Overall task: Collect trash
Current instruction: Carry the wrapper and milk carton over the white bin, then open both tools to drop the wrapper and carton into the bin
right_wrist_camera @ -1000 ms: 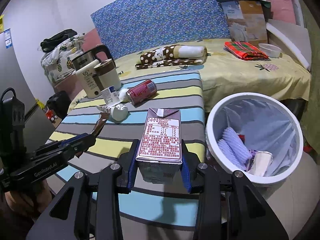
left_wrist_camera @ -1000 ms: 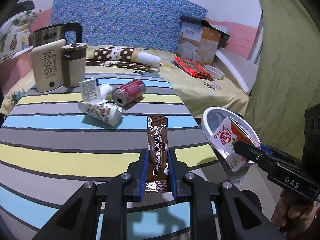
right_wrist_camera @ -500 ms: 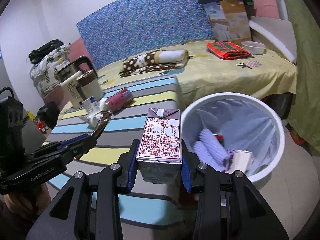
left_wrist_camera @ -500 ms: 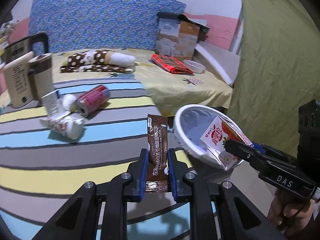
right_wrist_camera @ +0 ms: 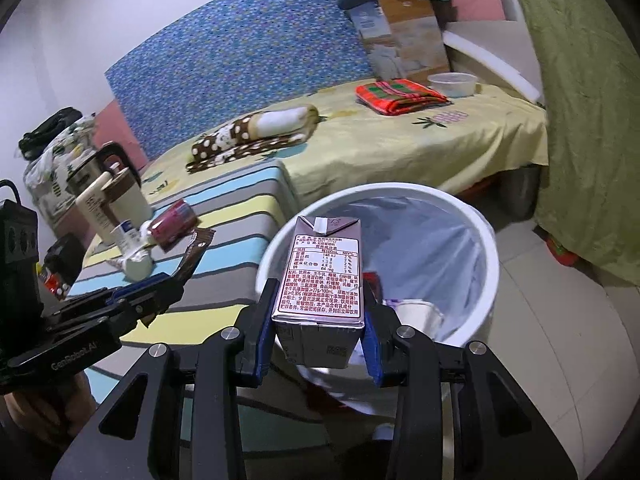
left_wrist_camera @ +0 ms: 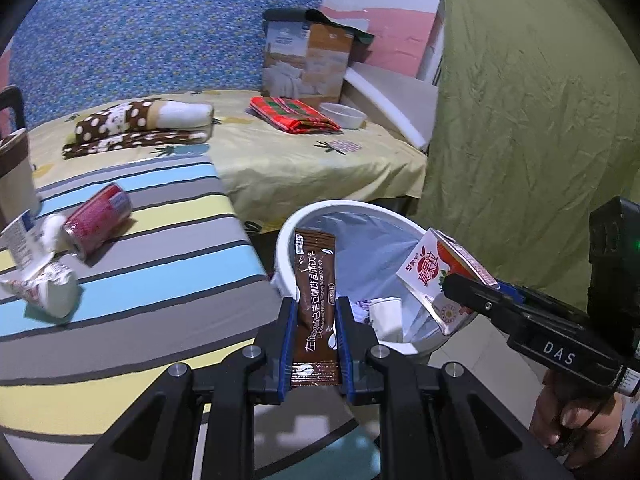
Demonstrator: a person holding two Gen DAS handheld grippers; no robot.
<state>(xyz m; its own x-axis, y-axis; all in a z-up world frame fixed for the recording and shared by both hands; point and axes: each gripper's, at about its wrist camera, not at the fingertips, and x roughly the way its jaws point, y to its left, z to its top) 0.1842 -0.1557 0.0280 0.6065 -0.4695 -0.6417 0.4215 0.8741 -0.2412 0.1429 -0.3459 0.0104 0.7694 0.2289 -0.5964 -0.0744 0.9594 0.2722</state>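
Brown sachet (left_wrist_camera: 315,296) clamped in left tool (left_wrist_camera: 314,344), carton (right_wrist_camera: 323,276) in right tool (right_wrist_camera: 318,336); swung from table (left_wrist_camera: 132,280) to bin (right_wrist_camera: 486,240); release next.

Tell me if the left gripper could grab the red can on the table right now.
Probably not as things stand. The left gripper is shut on the coffee sachet, so its jaws are occupied. The red can itself lies exposed on the striped table, so once the sachet goes in the bin, it looks reachable.
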